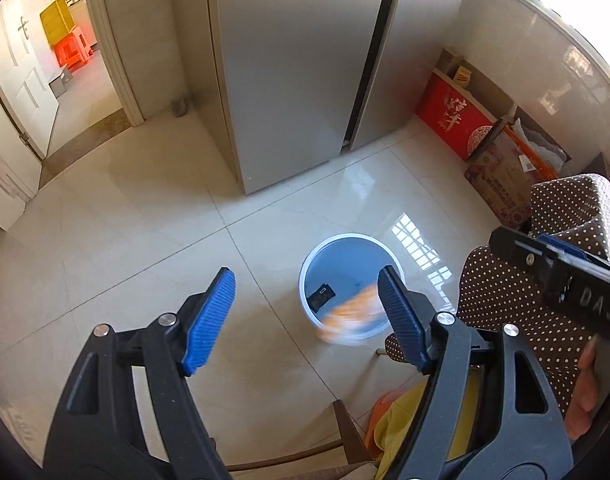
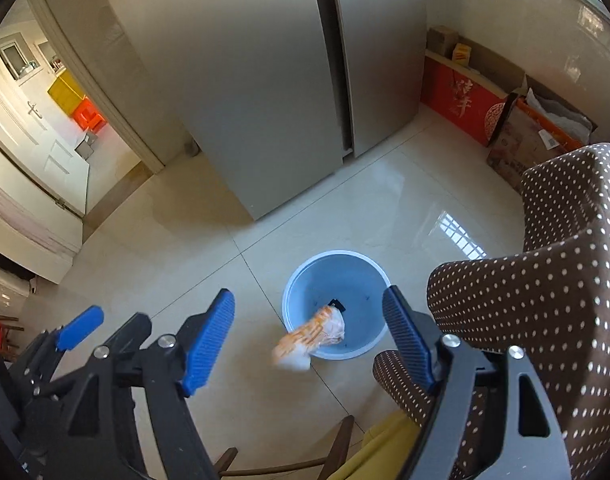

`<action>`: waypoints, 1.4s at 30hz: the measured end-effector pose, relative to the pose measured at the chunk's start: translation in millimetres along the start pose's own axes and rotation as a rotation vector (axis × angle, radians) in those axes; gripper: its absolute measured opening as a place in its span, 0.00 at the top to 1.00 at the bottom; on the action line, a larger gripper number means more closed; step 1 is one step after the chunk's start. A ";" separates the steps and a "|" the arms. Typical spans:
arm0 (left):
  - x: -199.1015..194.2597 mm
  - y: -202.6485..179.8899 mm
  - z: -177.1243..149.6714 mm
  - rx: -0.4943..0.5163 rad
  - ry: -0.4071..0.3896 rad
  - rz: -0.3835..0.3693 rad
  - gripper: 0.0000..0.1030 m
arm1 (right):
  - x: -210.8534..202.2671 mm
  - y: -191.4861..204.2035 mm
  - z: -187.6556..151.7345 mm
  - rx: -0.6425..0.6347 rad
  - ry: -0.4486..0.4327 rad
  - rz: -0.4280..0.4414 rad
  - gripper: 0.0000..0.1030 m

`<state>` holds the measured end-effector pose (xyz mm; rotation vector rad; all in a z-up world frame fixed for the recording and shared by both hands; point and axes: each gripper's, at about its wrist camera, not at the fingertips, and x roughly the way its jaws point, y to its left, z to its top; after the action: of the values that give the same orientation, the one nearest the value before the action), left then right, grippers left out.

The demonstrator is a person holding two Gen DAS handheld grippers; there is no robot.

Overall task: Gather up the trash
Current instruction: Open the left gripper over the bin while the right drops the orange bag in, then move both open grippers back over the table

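A light-blue round bin (image 1: pixel 345 237) (image 2: pixel 329 254) stands on the tiled floor below both grippers. A small black item (image 1: pixel 321 297) (image 2: pixel 337 304) lies inside it. An orange-and-white wrapper (image 1: pixel 353 312) (image 2: pixel 313 336) shows blurred across the bin's near rim, and neither gripper touches it. My left gripper (image 1: pixel 305 276) is open with nothing between its blue pads. My right gripper (image 2: pixel 307 294) is open too, high above the bin, its jaws empty. In the right wrist view one blue pad of the left gripper (image 2: pixel 81 326) shows at lower left.
A tall grey fridge (image 1: pixel 289 80) (image 2: pixel 265 80) stands behind the bin. Red and brown boxes (image 1: pixel 453 120) line the right wall. A polka-dot sleeve (image 1: pixel 517 300) (image 2: pixel 525 300) fills the right side. A wooden chair (image 1: pixel 345 432) with yellow cloth (image 1: pixel 401 420) sits below. An open doorway (image 1: pixel 77 80) is far left.
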<state>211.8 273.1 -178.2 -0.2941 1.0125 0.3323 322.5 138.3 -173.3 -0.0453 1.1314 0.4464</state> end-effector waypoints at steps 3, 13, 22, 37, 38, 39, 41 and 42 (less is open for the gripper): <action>-3.8 -4.7 0.0 0.012 -0.009 -0.017 0.29 | -11.5 2.3 -6.2 -0.008 -0.016 -0.012 0.27; -37.2 -32.1 -5.1 0.058 -0.073 -0.074 0.29 | -75.0 -12.9 -20.3 0.024 -0.125 -0.001 0.27; -83.8 -78.2 -21.3 0.122 -0.149 -0.140 0.29 | -154.4 -48.7 -45.9 0.061 -0.273 -0.025 0.25; -153.6 -179.9 -66.4 0.274 -0.231 -0.255 0.27 | -249.4 -161.1 -123.5 0.216 -0.418 -0.122 0.19; -156.0 -190.9 -70.5 0.293 -0.230 -0.262 0.26 | -253.0 -170.5 -129.5 0.227 -0.422 -0.133 0.19; -158.3 -201.6 -74.4 0.310 -0.229 -0.269 0.26 | -257.0 -180.6 -134.3 0.237 -0.424 -0.146 0.19; -159.5 -220.9 -81.1 0.342 -0.218 -0.290 0.25 | -265.6 -200.6 -146.4 0.270 -0.427 -0.181 0.19; -159.9 -227.0 -84.5 0.353 -0.214 -0.299 0.23 | -268.4 -210.1 -152.1 0.290 -0.429 -0.195 0.19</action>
<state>159.8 11.9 -62.9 -0.0840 0.7850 -0.0867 175.1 -178.5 -42.4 0.1847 0.7492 0.1049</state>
